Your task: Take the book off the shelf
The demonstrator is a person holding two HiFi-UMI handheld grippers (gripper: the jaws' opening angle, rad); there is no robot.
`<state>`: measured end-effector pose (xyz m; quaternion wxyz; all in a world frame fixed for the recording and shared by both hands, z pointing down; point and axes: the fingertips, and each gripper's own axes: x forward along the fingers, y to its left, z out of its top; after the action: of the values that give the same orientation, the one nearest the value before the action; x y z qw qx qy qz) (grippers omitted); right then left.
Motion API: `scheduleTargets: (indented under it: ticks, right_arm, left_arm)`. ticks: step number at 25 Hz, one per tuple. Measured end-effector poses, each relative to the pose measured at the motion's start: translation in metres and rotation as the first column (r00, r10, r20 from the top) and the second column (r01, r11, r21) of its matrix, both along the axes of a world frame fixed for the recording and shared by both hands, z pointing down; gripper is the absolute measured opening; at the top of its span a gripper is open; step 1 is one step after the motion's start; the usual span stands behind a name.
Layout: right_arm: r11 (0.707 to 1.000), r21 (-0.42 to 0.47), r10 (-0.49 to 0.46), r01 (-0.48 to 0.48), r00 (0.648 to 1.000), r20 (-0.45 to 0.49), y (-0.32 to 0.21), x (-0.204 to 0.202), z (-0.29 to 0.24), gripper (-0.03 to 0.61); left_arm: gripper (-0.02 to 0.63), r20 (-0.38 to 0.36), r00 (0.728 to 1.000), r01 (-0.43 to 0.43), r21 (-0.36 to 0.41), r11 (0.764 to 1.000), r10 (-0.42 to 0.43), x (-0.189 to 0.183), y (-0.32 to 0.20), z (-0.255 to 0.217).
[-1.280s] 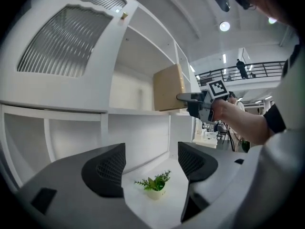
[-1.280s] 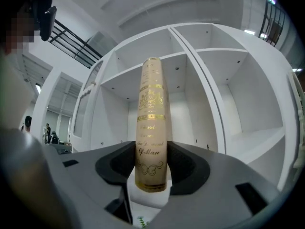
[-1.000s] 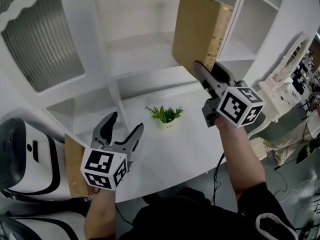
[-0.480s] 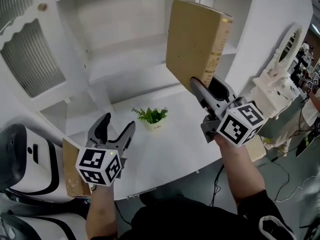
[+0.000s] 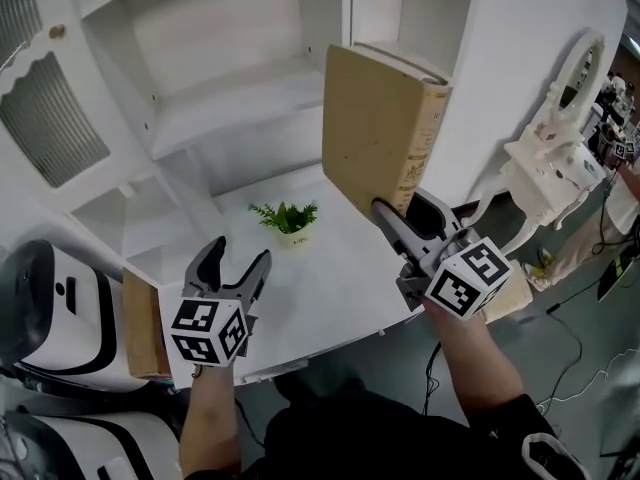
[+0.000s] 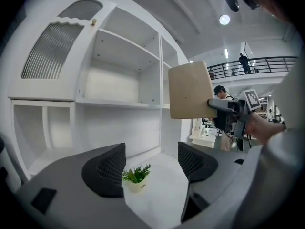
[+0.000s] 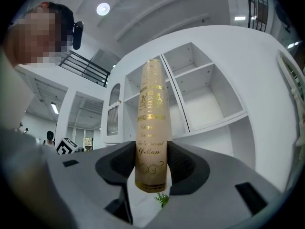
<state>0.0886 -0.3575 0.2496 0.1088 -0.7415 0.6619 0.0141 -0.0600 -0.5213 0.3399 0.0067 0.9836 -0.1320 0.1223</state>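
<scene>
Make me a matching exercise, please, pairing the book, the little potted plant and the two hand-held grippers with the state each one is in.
Things:
1. book
2. potted plant
3. left hand-held gripper
4. right hand-held gripper

States:
A. jaws apart, gripping nothing
B. stands on the white desk top
C. shut on the book's lower end
D. held upright in the air in front of the shelves

Pairs: 1-D, 2-B, 3-A, 4-C
</scene>
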Motion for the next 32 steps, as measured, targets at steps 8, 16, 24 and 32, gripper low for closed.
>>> scheduleTargets:
  ticks: [8,16,24,32]
  right_arm:
    - [0.998,-0.004,-0.063,0.063,0.998,0.018,0.026,-0.011,0.042,0.209]
    - [0.994,-0.047,-0.100,0.102,0.994,0.032,0.033,-0.029,0.091,0.209]
    - [0.992,-0.026,-0.123,0.126,0.988,0.094,0.025,-0.028,0.116,0.207]
    - [0.990,-0.036,-0.134,0.137,0.988,0.083,0.019,-0.032,0.130,0.206]
  left_arm:
    - [0.356,-0.006,1.000,0.003,0.007,1.000,-0.003,0.003,0.027,0.017]
    - [0.354,-0.007,1.000,0.021,-0.015,1.000,-0.021,-0.007,0.036,0.040]
    - [0.354,-0.035,0.997,0.062,-0.043,0.997,-0.064,-0.006,0.029,0.044]
    - [0.354,-0.032,0.994,0.101,-0.033,0.994,-0.102,-0.016,0.016,0.048]
